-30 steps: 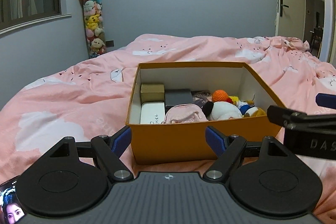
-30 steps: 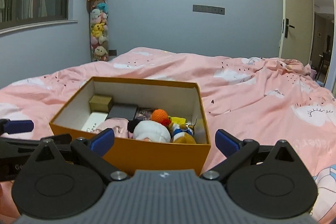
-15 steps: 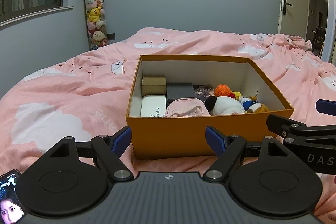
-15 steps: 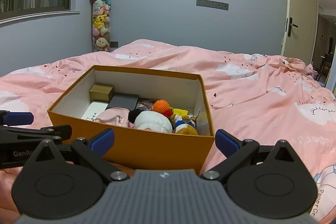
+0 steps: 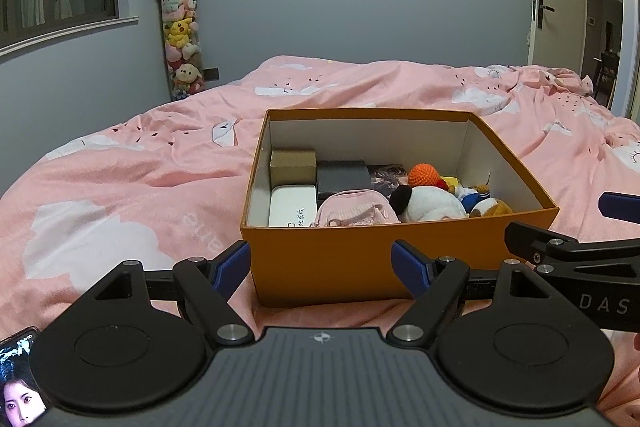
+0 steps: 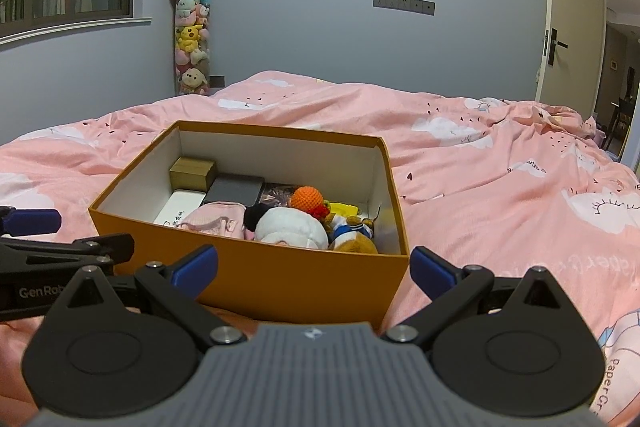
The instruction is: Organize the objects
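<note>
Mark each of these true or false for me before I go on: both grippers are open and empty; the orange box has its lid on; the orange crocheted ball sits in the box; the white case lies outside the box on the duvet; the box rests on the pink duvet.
1. The left gripper and right gripper are open and empty. True.
2. The orange box has its lid on. False: it is open on top, with no lid in view.
3. The orange crocheted ball sits in the box. True.
4. The white case lies outside the box. False: it is inside, at the left wall, in front of the tan box.
5. The box rests on the pink duvet. True.
</note>
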{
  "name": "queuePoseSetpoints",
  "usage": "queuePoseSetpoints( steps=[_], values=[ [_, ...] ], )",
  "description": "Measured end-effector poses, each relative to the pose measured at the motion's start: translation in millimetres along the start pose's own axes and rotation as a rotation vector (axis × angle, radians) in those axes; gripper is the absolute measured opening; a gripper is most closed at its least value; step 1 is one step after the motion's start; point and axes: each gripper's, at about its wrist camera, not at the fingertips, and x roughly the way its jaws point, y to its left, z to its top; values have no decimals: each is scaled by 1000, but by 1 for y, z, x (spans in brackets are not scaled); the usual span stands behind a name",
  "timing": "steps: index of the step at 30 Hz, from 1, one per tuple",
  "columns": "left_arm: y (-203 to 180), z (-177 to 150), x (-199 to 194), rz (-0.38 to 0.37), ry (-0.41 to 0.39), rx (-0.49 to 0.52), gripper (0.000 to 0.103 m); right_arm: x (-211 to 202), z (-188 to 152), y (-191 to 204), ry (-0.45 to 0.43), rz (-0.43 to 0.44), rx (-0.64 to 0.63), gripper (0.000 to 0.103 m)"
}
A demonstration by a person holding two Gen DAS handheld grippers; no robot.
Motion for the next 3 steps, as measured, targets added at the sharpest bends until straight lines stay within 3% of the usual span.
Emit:
queuePoseSetpoints(
  steps=[3],
  values=[
    [0, 0, 0, 0, 0, 1, 93, 0, 0, 0, 1, 0, 1, 102]
  ],
)
